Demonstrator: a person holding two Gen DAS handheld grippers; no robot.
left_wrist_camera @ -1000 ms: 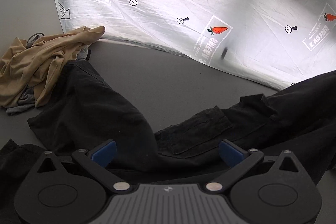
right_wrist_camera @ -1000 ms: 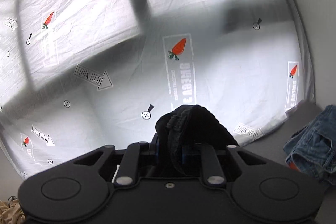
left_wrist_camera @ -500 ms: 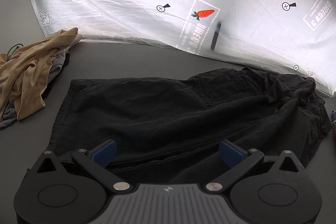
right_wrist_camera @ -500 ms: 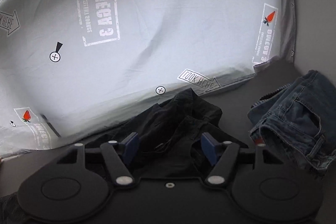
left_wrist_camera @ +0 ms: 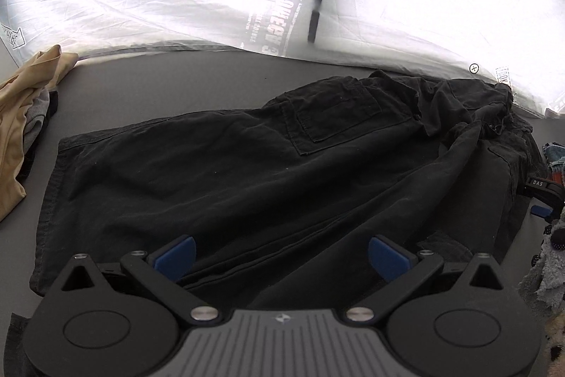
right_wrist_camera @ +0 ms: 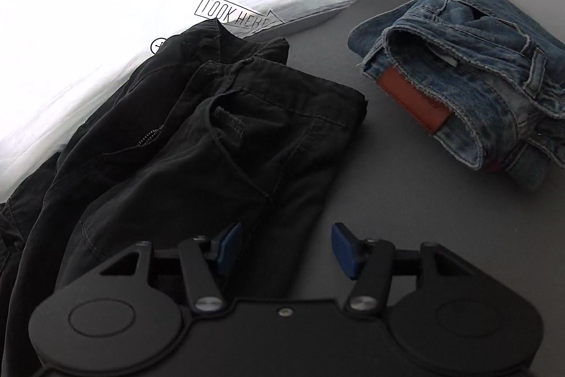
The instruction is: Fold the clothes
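Black cargo shorts (left_wrist_camera: 268, 186) spread flat on grey table (left_wrist_camera: 197, 84), waistband bunched against white printed sheet (left_wrist_camera: 370, 24). From left wrist only: tan garment heap (left_wrist_camera: 21, 115) at far left. From right wrist only: zip fly, folded blue jeans (right_wrist_camera: 469, 87) lying apart. Left gripper (left_wrist_camera: 280, 253) angled down, jaws wide over near hem, clamping nothing. Right gripper (right_wrist_camera: 286, 246) tilted down, jaws just narrowed but parted, shorts' edge (right_wrist_camera: 212, 151) between, unpinched.
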